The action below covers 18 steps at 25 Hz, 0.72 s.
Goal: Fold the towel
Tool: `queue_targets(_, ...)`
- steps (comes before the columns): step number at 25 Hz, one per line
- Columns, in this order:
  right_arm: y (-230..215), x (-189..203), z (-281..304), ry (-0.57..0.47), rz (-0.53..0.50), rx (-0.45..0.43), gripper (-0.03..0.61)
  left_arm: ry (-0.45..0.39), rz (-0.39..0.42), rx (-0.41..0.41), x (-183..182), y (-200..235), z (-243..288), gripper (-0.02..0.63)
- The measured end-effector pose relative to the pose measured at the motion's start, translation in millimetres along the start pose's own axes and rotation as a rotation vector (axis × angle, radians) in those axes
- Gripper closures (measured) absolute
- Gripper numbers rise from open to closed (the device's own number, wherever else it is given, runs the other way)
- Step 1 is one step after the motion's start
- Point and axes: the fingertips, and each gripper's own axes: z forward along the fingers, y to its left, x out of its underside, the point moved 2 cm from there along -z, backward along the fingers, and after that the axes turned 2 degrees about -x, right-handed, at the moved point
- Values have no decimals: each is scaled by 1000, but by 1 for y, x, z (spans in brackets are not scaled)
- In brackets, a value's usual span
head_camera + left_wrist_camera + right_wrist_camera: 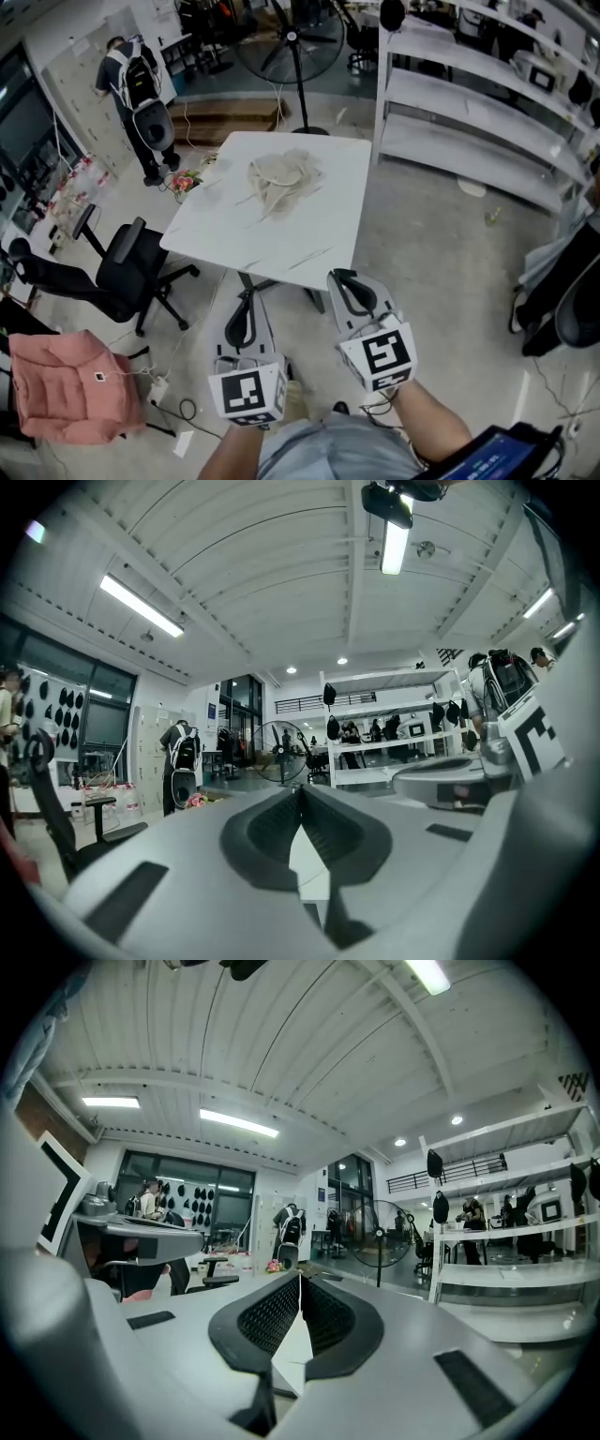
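Towel lies as a crumpled heap on the white table, ahead of both claws and well apart from them. It is bunched with no clear long axis; one loose end trails toward the claws. No print can be made out on it. The left gripper and right gripper have their jaws pressed together on nothing, just short of the table's near edge. The marker cube carries only black-and-white square patterns.

Towel: bunched up on white table
Left gripper: pinched closed, near table edge
Right gripper: pinched closed too
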Motion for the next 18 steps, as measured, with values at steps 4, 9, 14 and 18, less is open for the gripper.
queue_targets(4, 0, 8, 31, 8, -14, -13, 558, -3, -14, -10, 11, 18, 24, 606)
queue_targets(9, -10, 21, 91, 24, -7, -4, 555, 7, -36, -10, 29, 56, 79, 607)
queue_targets(14, -29, 35, 165, 56, 3, 25, 545, 48, -54, 31, 49, 97, 154, 606)
queue_targets(18, -45, 41, 227, 88, 12, 64, 532, 71, -57, 86, 57, 130, 216, 606)
